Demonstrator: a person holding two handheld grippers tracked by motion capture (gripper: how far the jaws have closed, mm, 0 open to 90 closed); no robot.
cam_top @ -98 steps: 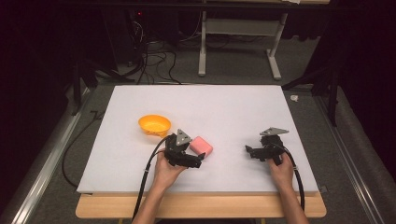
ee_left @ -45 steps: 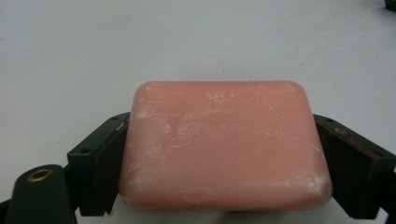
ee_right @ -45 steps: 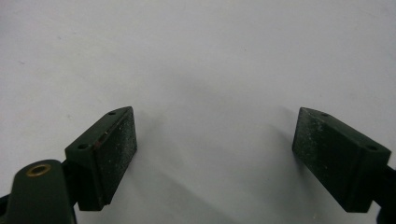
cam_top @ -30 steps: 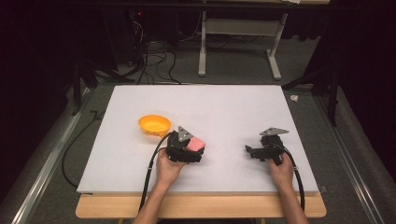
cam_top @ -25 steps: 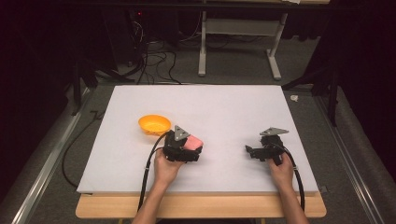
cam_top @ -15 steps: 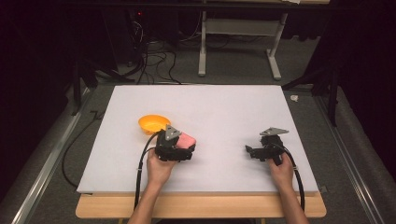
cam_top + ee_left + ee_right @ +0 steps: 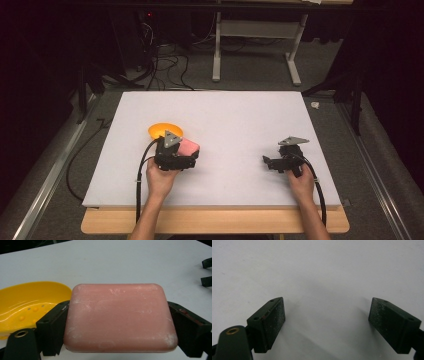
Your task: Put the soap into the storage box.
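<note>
The left gripper (image 7: pixel 120 322) clamps a pink rectangular soap bar (image 7: pixel 119 317) widthwise; the yellow plastic soap dish (image 7: pixel 30 306) lies just leftward (right gripper (image 7: pixel 327 322) apart, empty).

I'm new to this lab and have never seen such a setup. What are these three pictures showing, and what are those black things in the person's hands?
A person sits at a white table with hand-held tongs in each hand; there is no robot arm. The high view looks down from above the person's side. The other two pictures come from small cameras riding on the tongs, looking along their black jaws. The left tongs grip a pink soap bar by its two ends, right beside a yellow soap dish that lies on the table. The right tongs are open with nothing between the jaws; that view shows bare table beneath them.
</note>
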